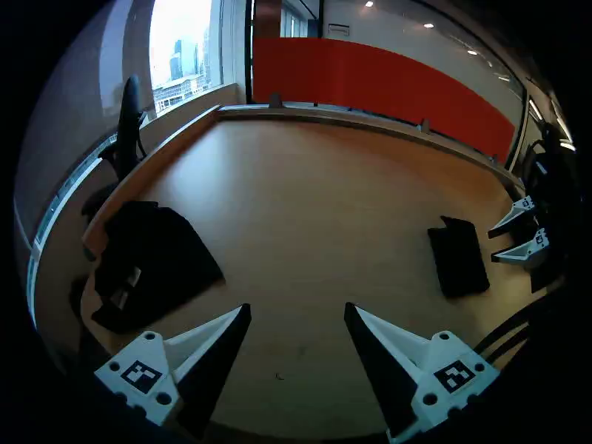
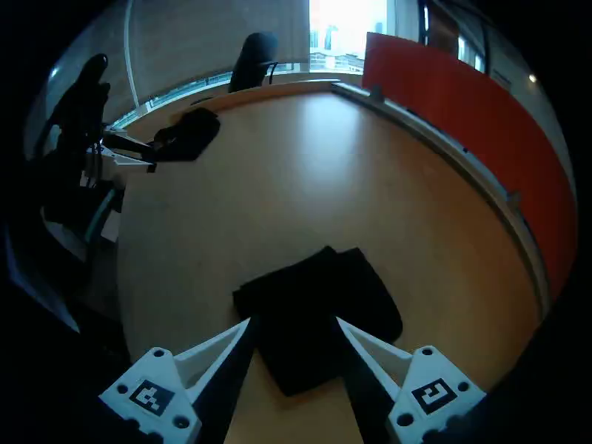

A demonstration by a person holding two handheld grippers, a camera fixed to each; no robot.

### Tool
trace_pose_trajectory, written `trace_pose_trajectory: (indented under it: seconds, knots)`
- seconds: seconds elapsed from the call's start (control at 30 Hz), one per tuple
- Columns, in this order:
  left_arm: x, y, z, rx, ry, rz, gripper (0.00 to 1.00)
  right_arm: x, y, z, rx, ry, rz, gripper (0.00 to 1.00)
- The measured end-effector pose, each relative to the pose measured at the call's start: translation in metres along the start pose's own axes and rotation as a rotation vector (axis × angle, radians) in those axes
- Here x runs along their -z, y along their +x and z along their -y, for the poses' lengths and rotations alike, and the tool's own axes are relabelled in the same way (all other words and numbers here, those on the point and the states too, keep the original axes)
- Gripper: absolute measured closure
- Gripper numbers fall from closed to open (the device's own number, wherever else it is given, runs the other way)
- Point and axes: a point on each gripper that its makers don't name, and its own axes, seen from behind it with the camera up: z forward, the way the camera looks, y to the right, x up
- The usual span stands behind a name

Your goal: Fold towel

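Note:
A folded black towel point(image 2: 318, 318) lies flat on the wooden table point(image 2: 296, 185), just ahead of my right gripper point(image 2: 294, 325). That gripper is open, and its fingertips reach over the towel's near edge without pressing on it. From the left gripper view the same towel point(image 1: 459, 255) lies at the right, with the right gripper point(image 1: 522, 235) beside it. A loose pile of black cloth point(image 1: 148, 266) sits at the table's left edge. My left gripper point(image 1: 296, 325) hangs open over bare wood, holding nothing. It also appears far off next to the pile point(image 2: 189, 133), as the left gripper point(image 2: 137, 157).
A red partition point(image 1: 385, 81) runs along the table's far edge. A black office chair point(image 1: 129, 126) stands by the window, beyond the left corner. A person's dark arm point(image 2: 74, 111) is behind the left gripper.

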Motion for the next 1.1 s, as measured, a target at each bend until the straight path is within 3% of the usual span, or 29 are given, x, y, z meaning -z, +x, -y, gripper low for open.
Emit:
trace_pose_trajectory:
  seconds: [0.67,0.97,1.1]
  knots:
    - [-0.001,0.001,-0.005,-0.015,-0.009,0.0,0.06,-0.009,-0.076,0.004,-0.072,-0.026,0.106,0.3]
    - [-0.001,0.001,-0.007,-0.019,-0.011,0.0,0.06,-0.009,-0.096,0.005,-0.09,-0.034,0.137,0.3]
    - [-0.001,0.001,-0.007,-0.02,-0.011,0.0,0.06,-0.008,-0.103,0.006,-0.096,-0.037,0.152,0.35]
